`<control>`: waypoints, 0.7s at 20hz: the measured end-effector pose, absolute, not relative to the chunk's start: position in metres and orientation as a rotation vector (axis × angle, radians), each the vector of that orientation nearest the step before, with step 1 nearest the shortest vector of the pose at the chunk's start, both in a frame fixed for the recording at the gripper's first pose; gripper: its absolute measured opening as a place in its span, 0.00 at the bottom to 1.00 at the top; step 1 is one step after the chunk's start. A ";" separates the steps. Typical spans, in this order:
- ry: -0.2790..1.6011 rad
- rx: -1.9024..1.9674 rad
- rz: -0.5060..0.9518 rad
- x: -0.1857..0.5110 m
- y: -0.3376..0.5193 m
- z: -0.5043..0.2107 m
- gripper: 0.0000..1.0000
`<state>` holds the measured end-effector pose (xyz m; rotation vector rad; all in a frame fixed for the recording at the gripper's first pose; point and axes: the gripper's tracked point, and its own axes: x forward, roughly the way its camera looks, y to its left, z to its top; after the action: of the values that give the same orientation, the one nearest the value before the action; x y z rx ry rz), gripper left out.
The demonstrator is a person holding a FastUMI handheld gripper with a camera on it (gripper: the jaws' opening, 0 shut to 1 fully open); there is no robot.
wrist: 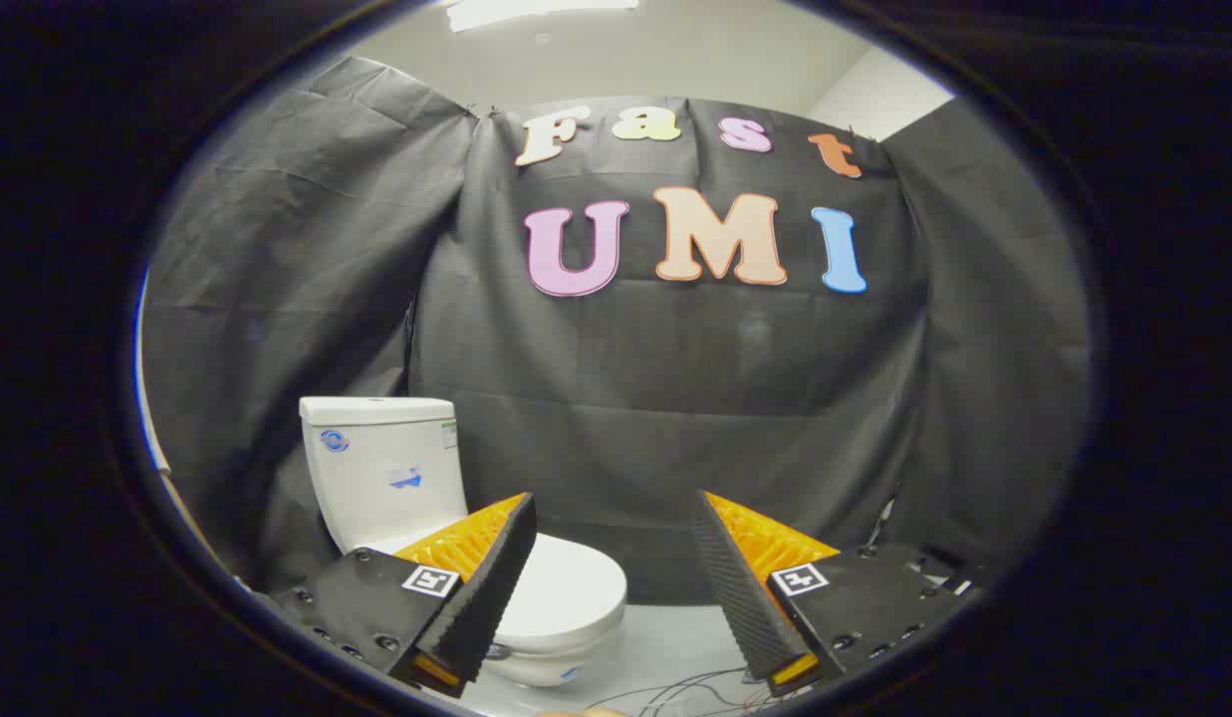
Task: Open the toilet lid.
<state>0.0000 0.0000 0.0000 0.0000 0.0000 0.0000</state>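
The gripper [614,568] hangs in the air with its two fingers spread wide, nothing between them but open space. The toilet [446,538] sits ahead and off to the left, partly behind the left finger [486,588], and it looks well apart from the tips. Its lid [561,597] lies flat and closed over the bowl, a smooth white oval with the front edge rounding toward the floor [665,647]. The tank [381,468] stands upright behind it against the black cloth wall [675,398]. A few thin wires [695,692] trail on the floor just below the fingers.

So the step in hand, as I read it, is the approach: nothing is touched yet, and the task looks to be at its very start. To do it well, the gripper wants to swing left and drop lower, lining up with the front rim of the lid rather than its top. The lid's surface looks slick and gently domed, so pressing from above would give little hold. Better to bring one finger under the front lip, or to pinch the lip between both, then lift in an arc back toward the tank, following the hinge. The fingers are already wide enough for that. One thing to watch is the wires, which could snag a low approach.
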 end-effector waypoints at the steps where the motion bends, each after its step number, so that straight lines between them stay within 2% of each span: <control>1: -0.002 0.003 0.011 0.001 0.009 0.000 0.98; 14: -0.054 0.059 -0.035 0.006 0.037 -0.012 0.98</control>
<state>0.0056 0.0372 -0.0120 0.0589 -0.0540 -0.0351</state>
